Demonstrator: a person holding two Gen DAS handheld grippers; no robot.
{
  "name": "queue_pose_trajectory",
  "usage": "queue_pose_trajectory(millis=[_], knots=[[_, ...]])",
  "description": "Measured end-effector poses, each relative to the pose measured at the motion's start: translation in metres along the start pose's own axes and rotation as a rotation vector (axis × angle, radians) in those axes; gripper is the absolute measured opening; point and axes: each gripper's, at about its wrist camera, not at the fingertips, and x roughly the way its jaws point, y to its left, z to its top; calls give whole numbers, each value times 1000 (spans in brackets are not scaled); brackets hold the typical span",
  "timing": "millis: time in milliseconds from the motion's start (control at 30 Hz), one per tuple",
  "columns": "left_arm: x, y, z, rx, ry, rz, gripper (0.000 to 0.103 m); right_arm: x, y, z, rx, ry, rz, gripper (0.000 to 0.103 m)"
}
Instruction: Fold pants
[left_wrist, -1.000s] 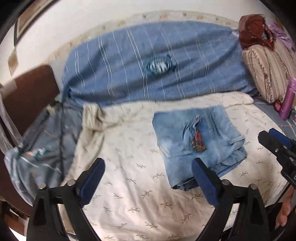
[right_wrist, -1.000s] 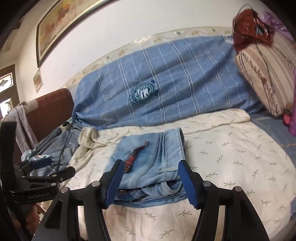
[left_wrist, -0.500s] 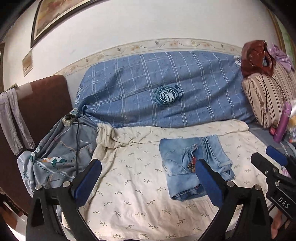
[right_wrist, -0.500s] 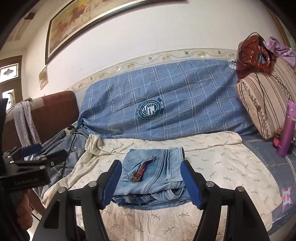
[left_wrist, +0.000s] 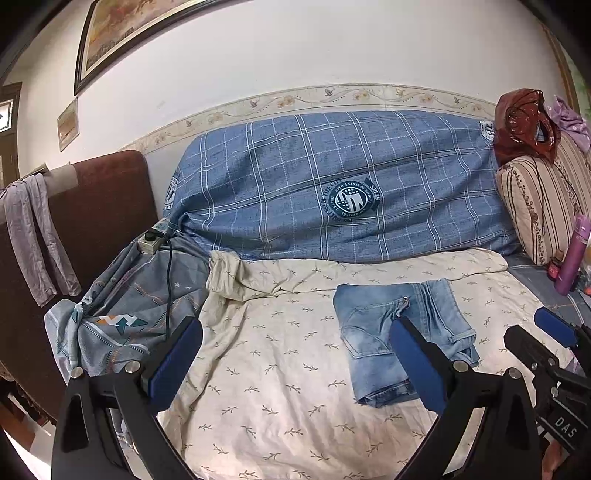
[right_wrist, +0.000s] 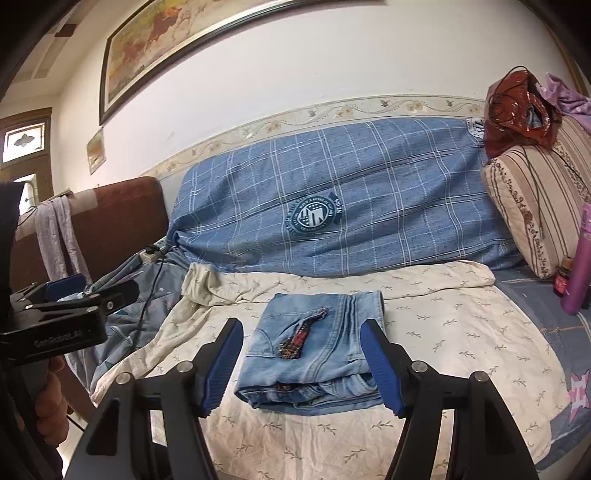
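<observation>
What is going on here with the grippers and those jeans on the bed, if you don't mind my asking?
A person holds a two-finger gripper in each hand. The jeans lie folded into a compact rectangle on the cream leaf-print sheet. Neither gripper touches them: the right gripper hovers open in front of the jeans, and the left gripper hangs open off to their left. The folding looks done, with both tools clear of the cloth.

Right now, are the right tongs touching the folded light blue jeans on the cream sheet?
Apart. In the left wrist view the right tongs hang off to the side of the folded light blue jeans, with bare cream leaf-print sheet showing between them.
</observation>
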Motion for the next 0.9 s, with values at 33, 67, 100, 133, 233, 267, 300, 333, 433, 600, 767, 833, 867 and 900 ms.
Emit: queue_pose_trajectory(millis=[33, 67, 100, 133, 233, 267, 300, 333, 433, 600, 767, 833, 867, 900], knots=[[0, 1, 0, -3, -2, 2, 101, 0, 2, 0, -2, 0, 4, 69], [0, 3, 0, -7, -3, 6, 101, 0, 3, -1, -5, 1, 9, 69], [1, 5, 0, -8, -4, 9, 101, 0, 5, -1, -8, 5, 12, 69], [1, 6, -1, -9, -4, 15, 101, 1, 6, -2, -13, 8, 14, 69], [6, 11, -3, -15, 9, 26, 101, 5, 9, -6, -30, 19, 7, 69], [7, 12, -4, -18, 14, 32, 101, 7, 10, -8, -30, 27, 8, 69], [9, 13, -5, -19, 18, 35, 101, 9, 9, -9, -27, 34, 10, 69], [10, 14, -6, -21, 21, 38, 101, 10, 9, -10, -23, 39, 13, 69], [13, 16, -7, -26, 29, 42, 101, 12, 8, -13, -21, 48, 13, 69], [19, 15, -9, -20, 39, 42, 101, 18, 3, -15, 1, 64, 15, 69], [22, 16, -8, -23, 42, 44, 101, 21, 0, -14, 9, 64, 19, 69], [23, 17, -8, -27, 42, 44, 101, 22, 1, -14, 5, 64, 21, 69], [23, 17, -8, -28, 41, 46, 101, 22, 2, -14, 2, 66, 22, 69], [23, 17, -8, -28, 40, 47, 101, 23, 2, -15, 1, 66, 22, 69]])
